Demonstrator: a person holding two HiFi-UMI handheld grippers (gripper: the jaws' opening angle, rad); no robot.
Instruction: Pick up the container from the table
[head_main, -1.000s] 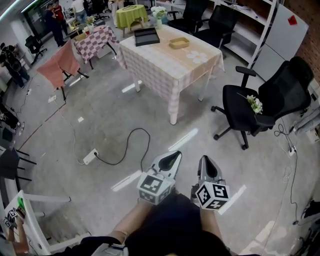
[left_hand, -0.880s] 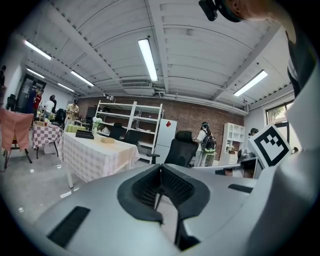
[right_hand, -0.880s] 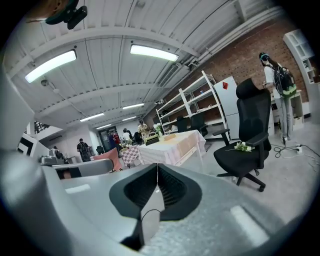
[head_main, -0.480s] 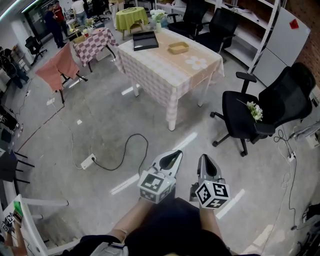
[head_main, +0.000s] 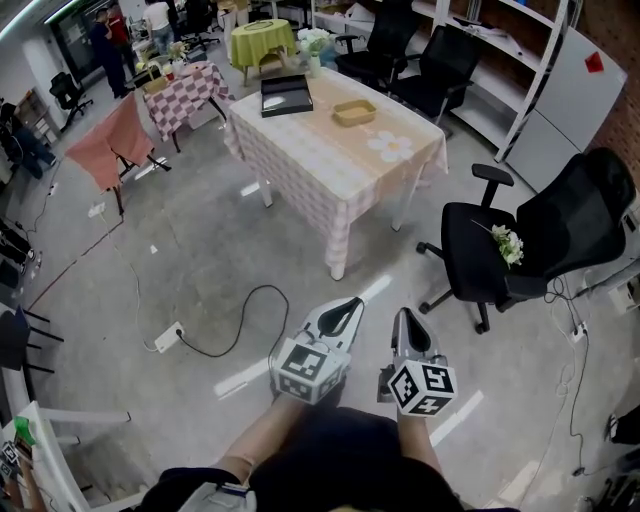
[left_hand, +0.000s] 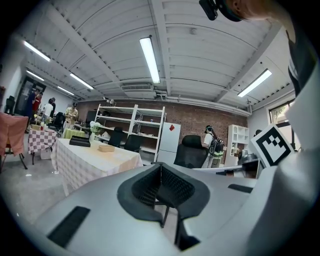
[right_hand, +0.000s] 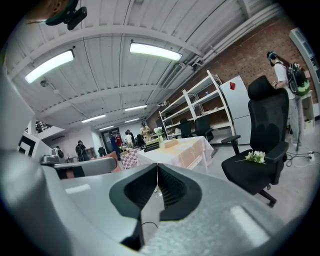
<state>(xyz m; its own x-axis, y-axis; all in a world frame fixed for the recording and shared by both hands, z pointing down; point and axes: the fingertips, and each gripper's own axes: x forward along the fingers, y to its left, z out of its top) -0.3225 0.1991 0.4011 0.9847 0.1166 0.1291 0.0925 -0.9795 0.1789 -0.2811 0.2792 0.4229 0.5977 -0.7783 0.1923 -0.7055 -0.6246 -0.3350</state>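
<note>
A shallow tan container (head_main: 354, 112) sits on the far half of a table (head_main: 330, 160) covered with a pale checked cloth, several steps ahead of me. It also shows small and distant as the tan container (left_hand: 105, 148) in the left gripper view and as the container (right_hand: 170, 143) in the right gripper view. My left gripper (head_main: 352, 304) and right gripper (head_main: 403, 316) are held side by side low in the head view, over the bare concrete floor and far short of the table. The jaws of the left gripper (left_hand: 160, 166) meet with nothing between them, and so do those of the right gripper (right_hand: 157, 166).
A black tray (head_main: 285, 96) lies on the table's far left part. A black office chair (head_main: 500, 250) carrying a small flower bunch (head_main: 508, 243) stands to the right of the table. A black cable with a power strip (head_main: 167, 336) runs across the floor on the left. More chairs (head_main: 440, 60) and shelving stand behind.
The whole view has advanced toward the table, which now sits nearer and lower in the head view. Both grippers keep their place in front of me and stay shut.
</note>
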